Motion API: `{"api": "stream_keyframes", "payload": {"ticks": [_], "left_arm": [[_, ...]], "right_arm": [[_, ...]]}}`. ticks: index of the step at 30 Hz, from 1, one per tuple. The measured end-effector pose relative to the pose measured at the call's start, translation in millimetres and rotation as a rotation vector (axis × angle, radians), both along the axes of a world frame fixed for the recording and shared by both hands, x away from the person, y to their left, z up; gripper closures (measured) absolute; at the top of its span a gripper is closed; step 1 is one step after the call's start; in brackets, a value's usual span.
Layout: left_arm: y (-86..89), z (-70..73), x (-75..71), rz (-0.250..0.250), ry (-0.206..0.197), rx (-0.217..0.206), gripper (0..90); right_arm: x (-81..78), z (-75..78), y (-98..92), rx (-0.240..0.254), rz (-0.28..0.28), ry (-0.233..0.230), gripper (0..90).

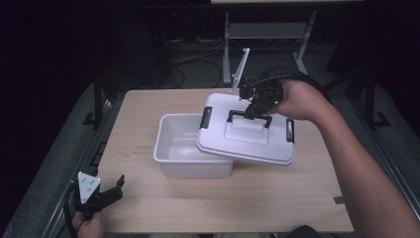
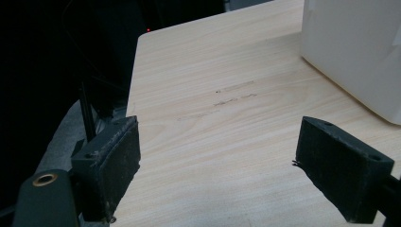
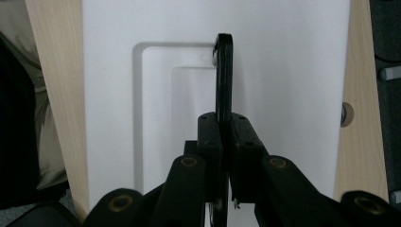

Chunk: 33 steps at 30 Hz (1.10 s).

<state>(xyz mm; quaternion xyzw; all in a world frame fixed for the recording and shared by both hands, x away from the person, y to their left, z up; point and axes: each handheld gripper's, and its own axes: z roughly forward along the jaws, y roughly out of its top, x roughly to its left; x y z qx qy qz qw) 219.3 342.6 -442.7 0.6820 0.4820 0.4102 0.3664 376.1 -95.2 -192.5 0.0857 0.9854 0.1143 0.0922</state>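
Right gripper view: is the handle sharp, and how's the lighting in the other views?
Right gripper view: handle sharp, lid evenly lit, no glare. High view: table bright, surroundings black. Left gripper view: wood grain clear, box slightly washed out.

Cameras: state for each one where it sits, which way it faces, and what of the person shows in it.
High view: above the person's side, looking forward and down on the table; both forearms enter from below.
Left gripper view: rides the left gripper, open jaws, facing across bare wood toward the white bin.
Right gripper view: rides the right gripper, looking down at the lid, shut on its black handle.
Shared: bin in high and left views.
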Motion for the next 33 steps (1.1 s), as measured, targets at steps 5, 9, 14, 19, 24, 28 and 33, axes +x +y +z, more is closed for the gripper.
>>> {"api": "stream_keyframes", "payload": {"ticks": [5,9,14,19,24,28,33], "left_arm": [[0.7,0.1,-0.2,-0.002,0.002,0.001,14.1],[0.7,0.1,-0.2,-0.002,0.001,0.001,14.1],[0.2,0.1,-0.2,-0.001,-0.001,0.002,14.1],[0.2,0.1,-0.3,-0.002,0.0,0.003,14.0],[0.4,0.1,-0.4,-0.003,-0.001,0.005,14.0],[0.3,0.0,-0.3,-0.003,-0.002,0.006,14.0],[0.6,0.5,-0.8,-0.004,0.001,0.006,14.1]], "right_arm": [[2.4,0.9,11.2,0.001,0.017,0.004,84.3],[3.6,1.3,20.4,0.004,0.027,0.003,84.3],[5.1,1.7,31.3,0.003,0.045,0.001,84.3],[6.5,2.3,41.2,0.004,0.056,0.0,84.3],[8.0,1.7,50.6,0.006,0.067,0.001,84.3],[9.6,1.3,58.7,0.006,0.078,0.003,84.3],[11.5,-1.2,67.8,0.006,0.092,0.004,84.3]]}}
